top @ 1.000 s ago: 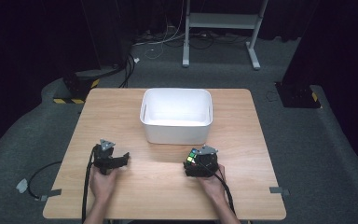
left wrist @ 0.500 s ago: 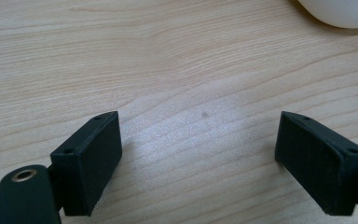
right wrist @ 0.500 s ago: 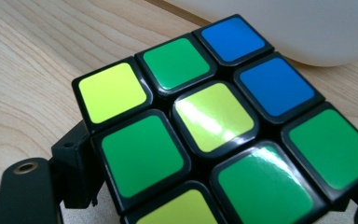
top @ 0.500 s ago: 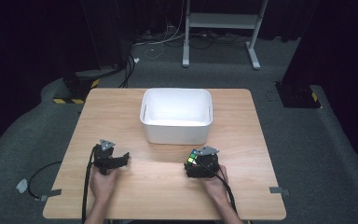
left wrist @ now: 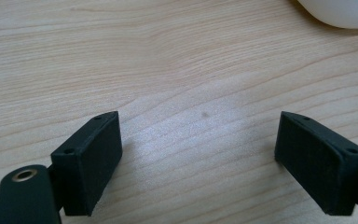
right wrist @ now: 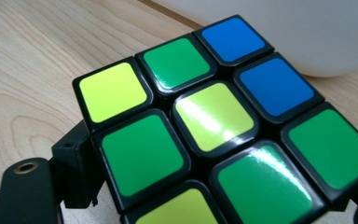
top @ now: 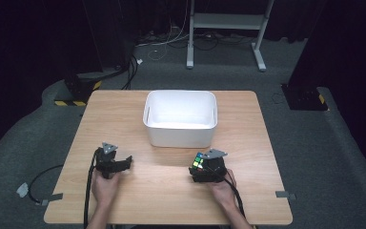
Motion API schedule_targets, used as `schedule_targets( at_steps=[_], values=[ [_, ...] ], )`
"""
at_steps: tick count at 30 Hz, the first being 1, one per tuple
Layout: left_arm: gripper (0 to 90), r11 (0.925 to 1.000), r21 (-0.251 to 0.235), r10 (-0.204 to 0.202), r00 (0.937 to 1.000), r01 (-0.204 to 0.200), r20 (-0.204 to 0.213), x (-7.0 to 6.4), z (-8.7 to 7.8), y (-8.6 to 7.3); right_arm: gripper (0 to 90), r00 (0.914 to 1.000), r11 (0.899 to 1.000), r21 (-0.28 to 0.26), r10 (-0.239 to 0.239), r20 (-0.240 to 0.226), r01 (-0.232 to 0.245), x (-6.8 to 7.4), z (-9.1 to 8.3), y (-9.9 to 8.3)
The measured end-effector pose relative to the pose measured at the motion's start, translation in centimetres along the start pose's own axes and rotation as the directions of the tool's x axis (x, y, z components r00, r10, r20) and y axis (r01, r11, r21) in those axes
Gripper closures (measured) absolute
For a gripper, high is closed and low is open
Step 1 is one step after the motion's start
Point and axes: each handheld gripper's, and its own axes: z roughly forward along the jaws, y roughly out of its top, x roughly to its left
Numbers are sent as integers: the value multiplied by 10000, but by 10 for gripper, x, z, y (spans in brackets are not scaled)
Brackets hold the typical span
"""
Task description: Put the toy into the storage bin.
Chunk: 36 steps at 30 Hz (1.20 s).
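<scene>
Gripping the puzzle cube [right wrist: 205,135] between its two black jaws, the right claw [top: 204,168] sits low over the desk [top: 267,143], just in front of the white bin's [top: 181,131] near wall and toward that wall's right end. In the right gripper view the cube's top face reads green, yellow and blue stickers on a black frame, with one jaw pressed flat against its left side; the other jaw is mostly hidden behind the cube's right edge.

Judging by its look, this is a light, rigid plastic cube, with glossy stickers that could be slick. The layers can twist, so a hold across two opposite flat faces, square on and centred, seems safest. A corner or edge pinch would likely let it pivot or rotate a layer. It is not fragile, but a drop could pop a piece.

The left claw [top: 112,161] rests in front of the bin's left corner, jaws spread wide with bare wood between them, holding nothing.
</scene>
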Motion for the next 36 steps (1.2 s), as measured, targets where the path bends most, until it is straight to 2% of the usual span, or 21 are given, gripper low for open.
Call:
schedule_targets(
  at_steps=[12, 16, 17, 19, 24, 36],
  values=[
    [152, 10000, -2, 15, 10000, -15, -12, 0, 0, 0, 160, 9985, 9989, -158, -449, -313, 444, 4, -16, 12],
    [152, 10000, -6, 14, 10000, -14, -12, 0, 0, 0, 160, 9977, 9986, -98, -517, -439, 513, 5, -20, 15],
    [152, 10000, -5, 14, 10000, -14, -18, 0, 0, 0, 161, 9966, 9990, -50, -449, -689, 447, 6, -22, 17],
    [152, 10000, -4, 15, 10000, -15, -16, 0, 0, 0, 161, 9956, 9988, -8, -496, -790, 496, 7, -23, 19],
    [153, 10000, -6, 10, 10000, -10, -12, 0, 0, 0, 161, 9937, 9975, 55, -691, -879, 699, 10, -28, 24],
    [153, 10000, -22, -11, 10000, 11, -13, 0, 0, 0, 161, 9905, 9975, -119, -704, -1181, 694, 7, -46, 40]
  ],
)
